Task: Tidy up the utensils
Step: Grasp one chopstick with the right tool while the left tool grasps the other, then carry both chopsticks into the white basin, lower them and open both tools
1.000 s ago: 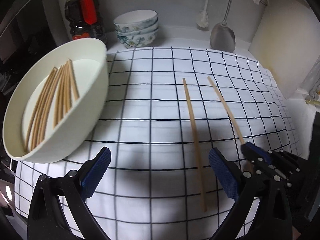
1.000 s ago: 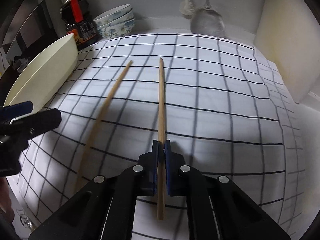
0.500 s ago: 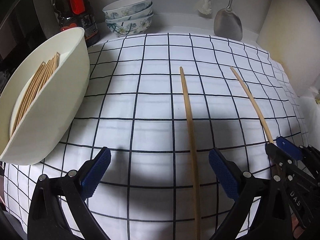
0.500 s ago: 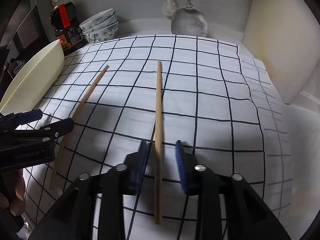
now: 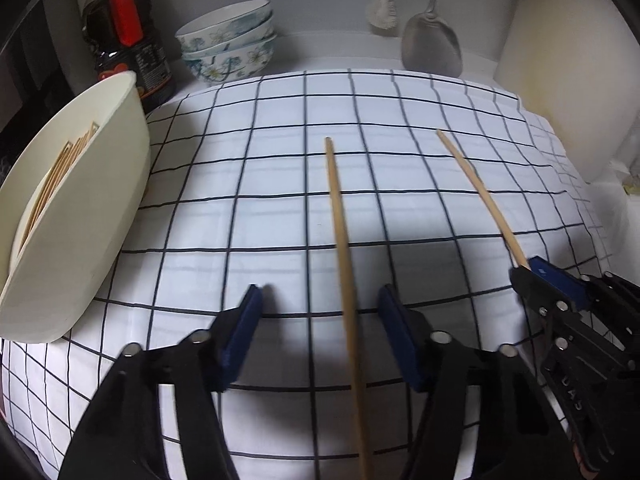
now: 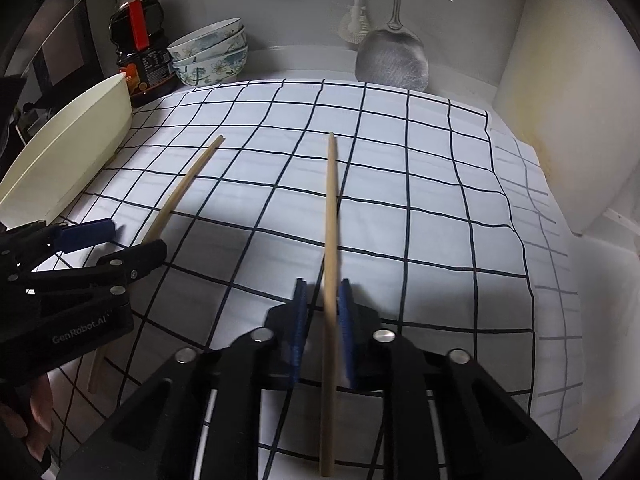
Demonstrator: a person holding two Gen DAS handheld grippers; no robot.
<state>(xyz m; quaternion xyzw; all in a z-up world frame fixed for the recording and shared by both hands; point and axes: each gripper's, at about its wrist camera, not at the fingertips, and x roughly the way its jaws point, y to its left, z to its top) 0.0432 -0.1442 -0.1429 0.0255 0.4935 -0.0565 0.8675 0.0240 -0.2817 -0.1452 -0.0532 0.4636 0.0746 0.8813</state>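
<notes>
Clearly the two loose chopsticks are the things to be handled, and I judge both to be light, stiff and thin wooden sticks with a smooth surface, so they may roll or slip sideways out of a weak pinch. One chopstick (image 5: 340, 236) lies on the checked cloth (image 5: 248, 184) and runs between the fingers of the left gripper (image 5: 320, 328). Its jaws are spread wide, with a clear gap on each side of the stick, and they touch nothing that I can see. The other chopstick (image 6: 331, 216) passes between the fingers of the right gripper (image 6: 322, 312). These jaws stand narrow, close at both sides of the stick, but a thin gap seems to remain on the left side and the picture is blurred there, so I cannot tell if they really pinch it. A good place to hold, in my opinion, is near the thick end and across the width, because the far thin end will then swing less. The cream bowl (image 5: 92, 240) stands at the left edge of the cloth, well apart from both sticks, and it already contains a bundle of chopsticks (image 5: 56, 176). Probably the two loose sticks belong there also.
</notes>
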